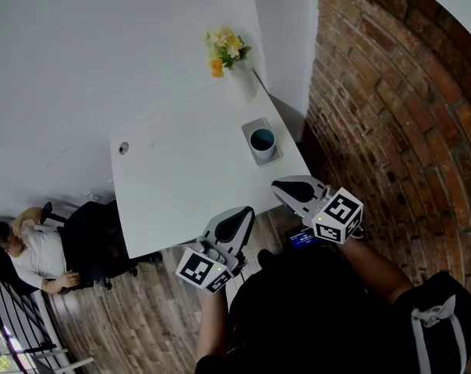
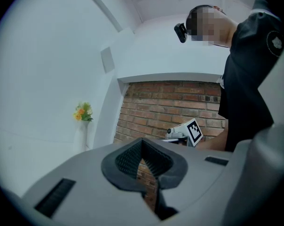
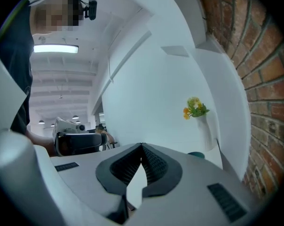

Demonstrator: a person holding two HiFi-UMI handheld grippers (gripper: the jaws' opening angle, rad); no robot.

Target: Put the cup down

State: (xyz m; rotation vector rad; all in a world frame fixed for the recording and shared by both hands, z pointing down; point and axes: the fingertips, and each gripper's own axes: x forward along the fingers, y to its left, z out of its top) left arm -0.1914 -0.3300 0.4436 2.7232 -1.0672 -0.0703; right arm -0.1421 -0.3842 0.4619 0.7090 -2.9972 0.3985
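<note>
The cup [image 1: 262, 140], white outside and dark blue inside, stands upright on a small grey tray [image 1: 276, 156] at the right edge of the white table [image 1: 189, 178]. Its rim [image 3: 196, 154] just peeks over the right gripper's body in the right gripper view. Both grippers are held off the table's near edge, close to the person's body. The left gripper [image 1: 243, 213] [image 2: 142, 140] is shut with nothing in it. The right gripper [image 1: 278, 185] [image 3: 142, 146] is also shut and empty, a short way in front of the cup.
A white vase of yellow flowers [image 1: 228, 53] stands at the table's far corner. A small round fitting [image 1: 123, 148] sits near the table's left edge. A brick wall [image 1: 391, 92] runs along the right. A person sits on a chair [image 1: 33, 248] at lower left.
</note>
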